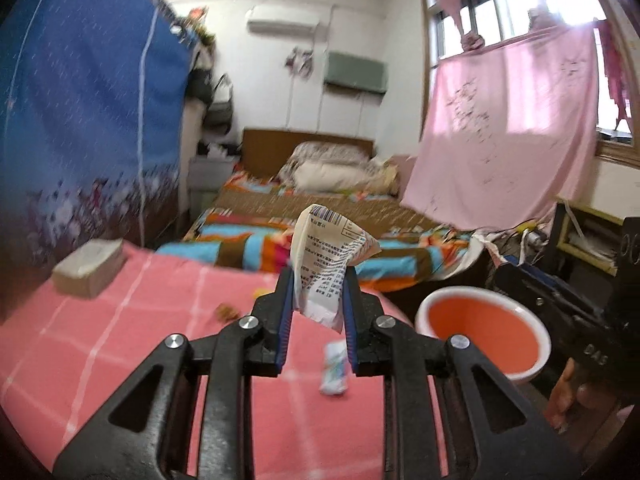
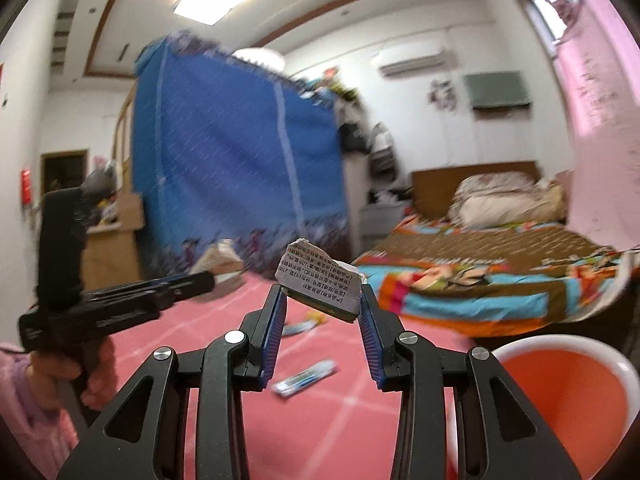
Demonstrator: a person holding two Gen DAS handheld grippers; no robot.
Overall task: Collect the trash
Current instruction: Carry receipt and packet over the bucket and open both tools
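Over the pink checked tabletop [image 1: 100, 340], in the left wrist view, the left tongs [image 1: 319, 280] are closed on a crumpled white wrapper [image 1: 324, 256] printed with a barcode and dense text; its top sticks up well above the blue-padded fingers [image 1: 285, 312] and it is lifted clear of the cloth. Below it on the tabletop lies a small white tube-like piece of trash [image 1: 334, 368], and farther back some small yellow-brown scraps [image 1: 228, 312], too blurred to name. A grey-white box [image 1: 88, 268] sits near the far left edge. Just beside the tabletop on the right stands a white basin with an orange-red inside [image 1: 532, 376]. Behind are a bed with a striped cover [image 1: 248, 244], a blue fabric wardrobe [image 1: 88, 112] and a pink sheet [image 1: 504, 128] hung at the window.

In the right wrist view, the right tongs [image 2: 323, 304] grip a folded scrap of printed paper [image 2: 320, 284] at their tips, held crosswise above the tabletop [image 2: 332, 432]. On the cloth underneath lies a blue-and-white tube-shaped wrapper [image 2: 304, 378], with another bit of litter [image 2: 304, 324] farther off. At left, a person's hand [image 2: 96, 372] in a pink sleeve holds the other black tool [image 2: 120, 304]; what its tips carry cannot be made out here. The basin [image 2: 516, 354] shows at lower right.
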